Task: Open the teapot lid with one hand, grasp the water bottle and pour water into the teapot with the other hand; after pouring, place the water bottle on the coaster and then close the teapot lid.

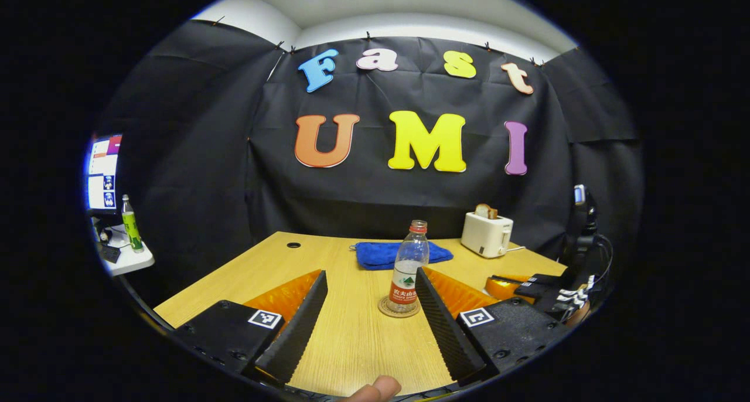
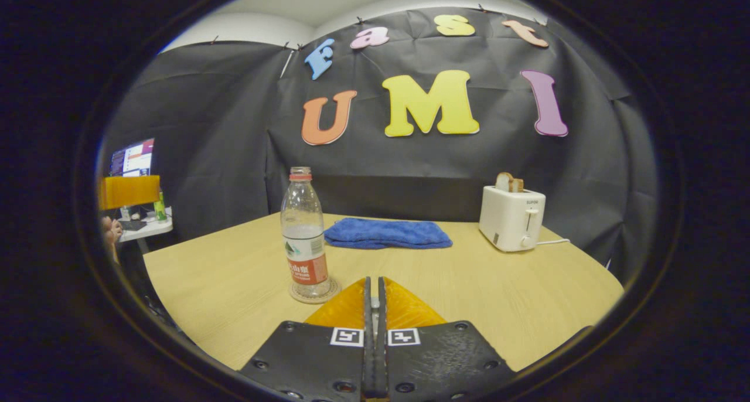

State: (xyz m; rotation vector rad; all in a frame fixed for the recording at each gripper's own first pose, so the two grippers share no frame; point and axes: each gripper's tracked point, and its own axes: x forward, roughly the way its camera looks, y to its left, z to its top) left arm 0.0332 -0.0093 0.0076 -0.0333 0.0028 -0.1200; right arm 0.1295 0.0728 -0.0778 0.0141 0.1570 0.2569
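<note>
Left gripper spread wide with nothing between its fingers, right gripper closed empty, water bottle upright on coaster at one o'clock, towel behind.

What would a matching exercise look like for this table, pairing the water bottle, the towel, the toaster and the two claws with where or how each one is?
Things:
1. water bottle
2. blue towel
3. toaster
4. left claw
5. right claw

States:
A. holds a slice of bread
B. fingers closed together
C. standing on the coaster
D. fingers spread wide
E. lying flat near the table's far edge

Pairs: 1-C, 2-E, 3-A, 4-D, 5-B
</note>
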